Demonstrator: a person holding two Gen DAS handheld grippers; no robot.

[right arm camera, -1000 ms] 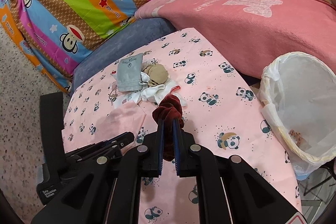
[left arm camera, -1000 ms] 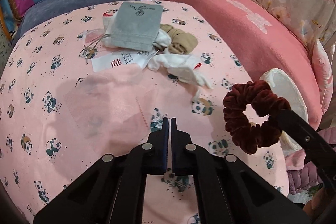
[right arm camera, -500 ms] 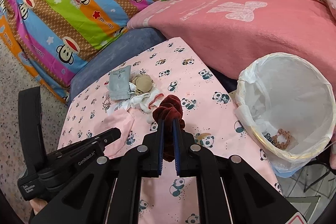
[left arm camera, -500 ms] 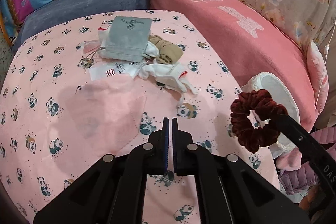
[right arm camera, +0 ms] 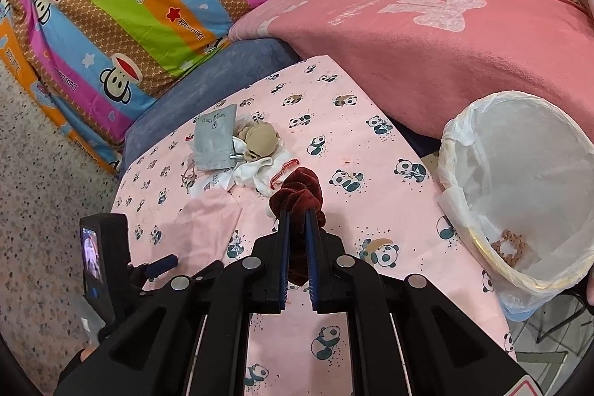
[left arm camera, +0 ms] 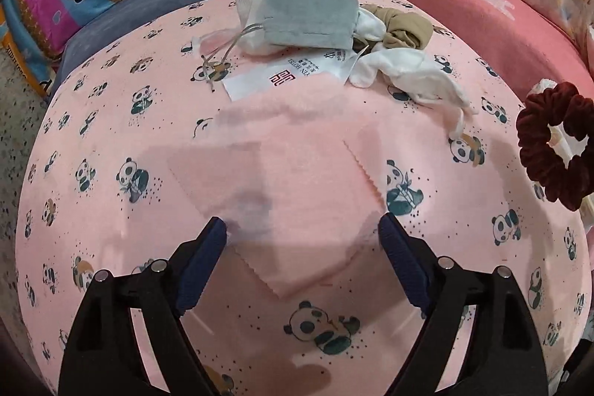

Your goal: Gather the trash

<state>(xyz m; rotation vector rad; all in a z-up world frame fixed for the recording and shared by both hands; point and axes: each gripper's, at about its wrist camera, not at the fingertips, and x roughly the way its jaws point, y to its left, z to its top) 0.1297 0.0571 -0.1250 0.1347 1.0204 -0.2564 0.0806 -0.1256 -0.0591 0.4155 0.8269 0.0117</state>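
A flat pink cloth (left arm camera: 297,180) lies on the panda-print table cover (left arm camera: 111,121). My left gripper (left arm camera: 302,227) hovers low over its near part. Its jaws are opening wide, with the cloth below the gap and nothing pressed between the pads. My right gripper (right arm camera: 297,214) is shut on a dark red velvet scrunchie (right arm camera: 297,188), held above the table. That scrunchie (left arm camera: 549,151) also hangs at the right edge of the left wrist view. In the right wrist view the pink cloth (right arm camera: 211,218) lies left of the scrunchie.
A pile sits at the far side: a grey drawstring pouch (left arm camera: 312,6), a beige stocking (left arm camera: 404,30), white socks (left arm camera: 408,73) and a printed paper packet (left arm camera: 282,78). A bin with a white liner (right arm camera: 527,154) stands right of the table, with a spotted scrunchie (right arm camera: 512,245) inside. Cushions ring the back.
My left gripper's jaws went from shut to wide apart, and it sank closer to the pink cloth. The right gripper stays shut on the scrunchie.
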